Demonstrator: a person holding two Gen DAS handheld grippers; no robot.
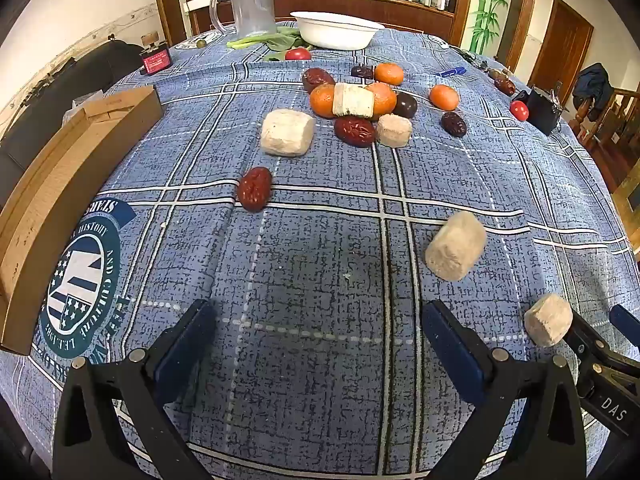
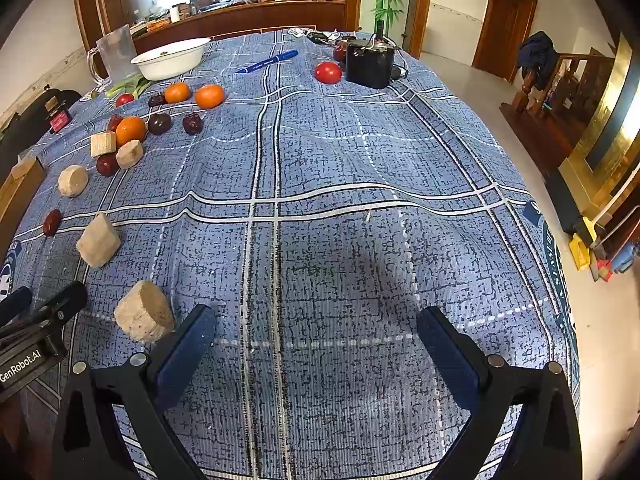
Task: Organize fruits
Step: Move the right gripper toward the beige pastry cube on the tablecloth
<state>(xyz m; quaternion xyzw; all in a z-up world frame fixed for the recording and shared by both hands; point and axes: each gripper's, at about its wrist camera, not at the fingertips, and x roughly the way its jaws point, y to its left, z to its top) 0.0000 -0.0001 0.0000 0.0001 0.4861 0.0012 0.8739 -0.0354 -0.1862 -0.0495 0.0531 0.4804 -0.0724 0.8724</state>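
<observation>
Fruit cluster (image 1: pixel 360 104) mid-desk (image 1: pixel 320 240), bowl (image 1: pixel 336 30) behind it, box (image 1: pixel 60 200) at left edge, jug (image 1: pixel 252 6) left of bowl.

Oranges: four (image 1: pixel 389 73), (image 1: pixel 444 97), (image 1: pixel 322 100), (image 1: pixel 383 98)
Pale blocks: five (image 1: pixel 286 132), (image 1: pixel 393 130), (image 1: pixel 455 245), (image 1: pixel 548 319), (image 1: pixel 353 99)
Tomatoes: two (image 1: pixel 297 54), (image 1: pixel 519 110)
Bowl: one (image 1: pixel 336 30)
Jug: one (image 1: pixel 253 6)
Pen: one (image 1: pixel 453 71)
Cardboard box: one (image 1: pixel 60 184)

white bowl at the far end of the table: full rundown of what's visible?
The white bowl is wide, shallow and round with a rolled rim; it looks like glossy plastic or enamel. It stands upright on the blue plaid tablecloth, beside the clear mug, with leafy greens at its base, possibly touching. A small dark speck shows inside in the right wrist view; otherwise its inside is mostly hidden. No gripper is near it.
</observation>
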